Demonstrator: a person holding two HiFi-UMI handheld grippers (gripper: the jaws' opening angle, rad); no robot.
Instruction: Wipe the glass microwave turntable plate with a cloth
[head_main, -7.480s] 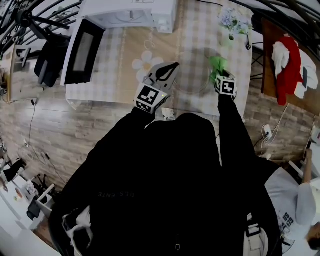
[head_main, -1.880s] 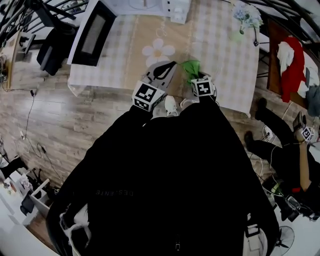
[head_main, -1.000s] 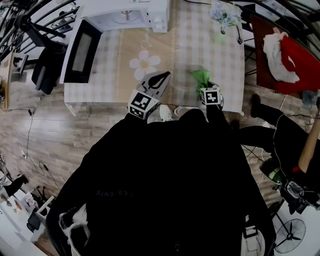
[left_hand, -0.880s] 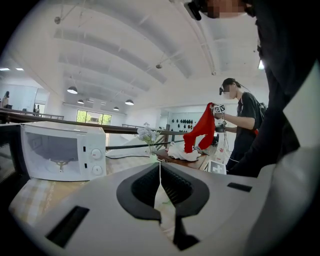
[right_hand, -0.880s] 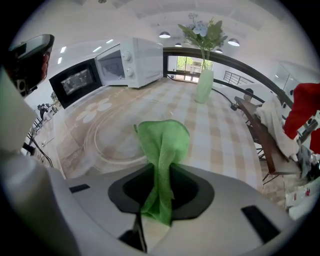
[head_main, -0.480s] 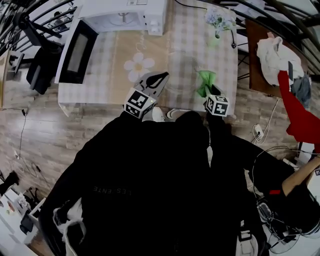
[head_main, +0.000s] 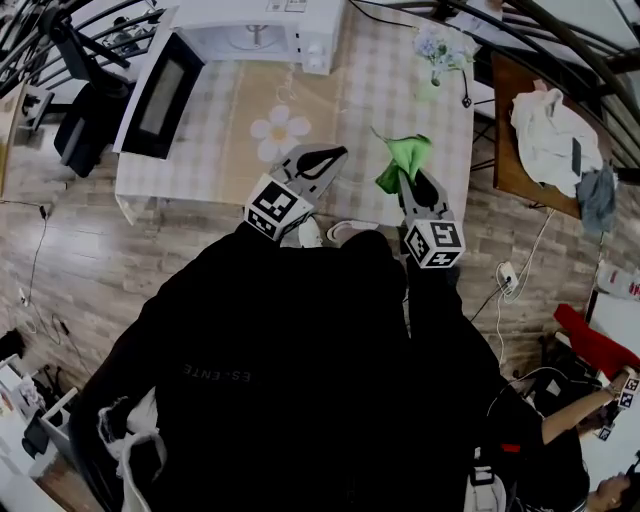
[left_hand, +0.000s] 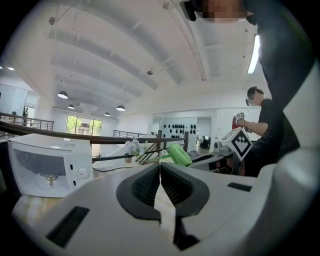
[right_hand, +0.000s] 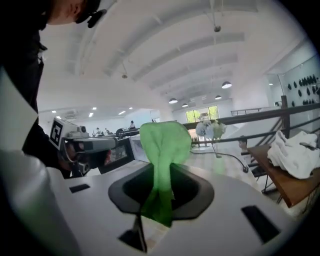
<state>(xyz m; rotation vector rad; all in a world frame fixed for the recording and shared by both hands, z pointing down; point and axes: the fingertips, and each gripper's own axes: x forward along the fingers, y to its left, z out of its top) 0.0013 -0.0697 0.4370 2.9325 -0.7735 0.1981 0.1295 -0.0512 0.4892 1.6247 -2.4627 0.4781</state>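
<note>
Cloth (head_main: 405, 156) upright in forward-pointing right tool (head_main: 409, 180)

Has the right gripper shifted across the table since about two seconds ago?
Yes. The right gripper, shut on the green cloth, was close beside the daisy print then; now it sits farther right, toward the flower vase.
</note>
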